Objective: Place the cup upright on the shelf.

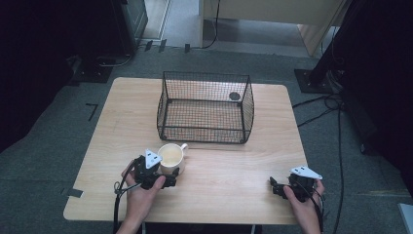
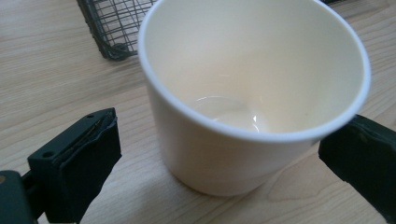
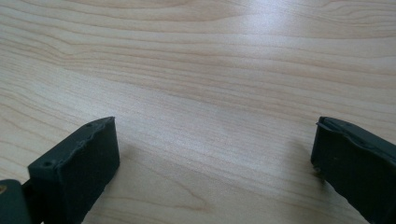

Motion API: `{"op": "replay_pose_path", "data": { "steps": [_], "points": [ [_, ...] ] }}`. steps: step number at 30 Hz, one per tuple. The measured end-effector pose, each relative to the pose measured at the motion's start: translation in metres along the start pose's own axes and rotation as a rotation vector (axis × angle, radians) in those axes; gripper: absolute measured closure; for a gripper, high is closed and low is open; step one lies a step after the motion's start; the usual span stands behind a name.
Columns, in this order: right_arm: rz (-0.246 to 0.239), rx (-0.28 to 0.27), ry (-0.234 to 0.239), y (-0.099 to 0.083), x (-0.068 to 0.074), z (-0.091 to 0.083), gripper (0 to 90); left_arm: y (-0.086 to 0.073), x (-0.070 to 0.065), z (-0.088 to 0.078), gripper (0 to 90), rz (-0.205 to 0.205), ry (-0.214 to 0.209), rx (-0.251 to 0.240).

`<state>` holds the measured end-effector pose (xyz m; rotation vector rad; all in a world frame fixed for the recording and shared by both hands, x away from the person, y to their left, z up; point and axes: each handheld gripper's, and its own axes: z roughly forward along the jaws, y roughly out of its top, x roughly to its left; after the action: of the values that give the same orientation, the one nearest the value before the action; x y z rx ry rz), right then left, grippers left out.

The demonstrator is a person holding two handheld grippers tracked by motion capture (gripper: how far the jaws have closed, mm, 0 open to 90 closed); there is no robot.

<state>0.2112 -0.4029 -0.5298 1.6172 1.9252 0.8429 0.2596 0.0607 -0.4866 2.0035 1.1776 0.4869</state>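
A: Where do we find the cream ceramic mug (image 1: pixel 171 156)?
B: Upright between our left gripper (image 1: pixel 168 176)'s spread jaws, untouched, just before the black wire basket (image 1: pixel 204 109).
A: Our right gripper (image 1: pixel 275 187)?
B: Spread over bare wooden table (image 3: pixel 210 70).

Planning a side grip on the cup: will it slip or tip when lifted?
The cup looks glazed and smooth, so it may slip between the left gripper's open jaws. It looks empty, so probably light. It widens toward the rim, so a low squeeze might push it downward.

Cream-white cup (image 1: pixel 171 156), black wire-mesh basket (image 1: pixel 204 127), pale wood-grain table (image 1: pixel 234 170), black-jawed left hand-held gripper (image 1: pixel 168 179)
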Motion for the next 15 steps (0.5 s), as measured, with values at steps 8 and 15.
{"op": "replay_pose_path", "data": {
  "steps": [8,15],
  "points": [
    [0.001,0.0,0.0,0.0,0.0,0.0,0.6,0.009,-0.01,0.009,0.0,0.02,-0.008,-0.001],
    [0.001,0.0,0.0,0.0,0.0,0.0,0.6,0.017,-0.012,0.015,0.0,0.031,0.013,-0.001]
  ]
}}
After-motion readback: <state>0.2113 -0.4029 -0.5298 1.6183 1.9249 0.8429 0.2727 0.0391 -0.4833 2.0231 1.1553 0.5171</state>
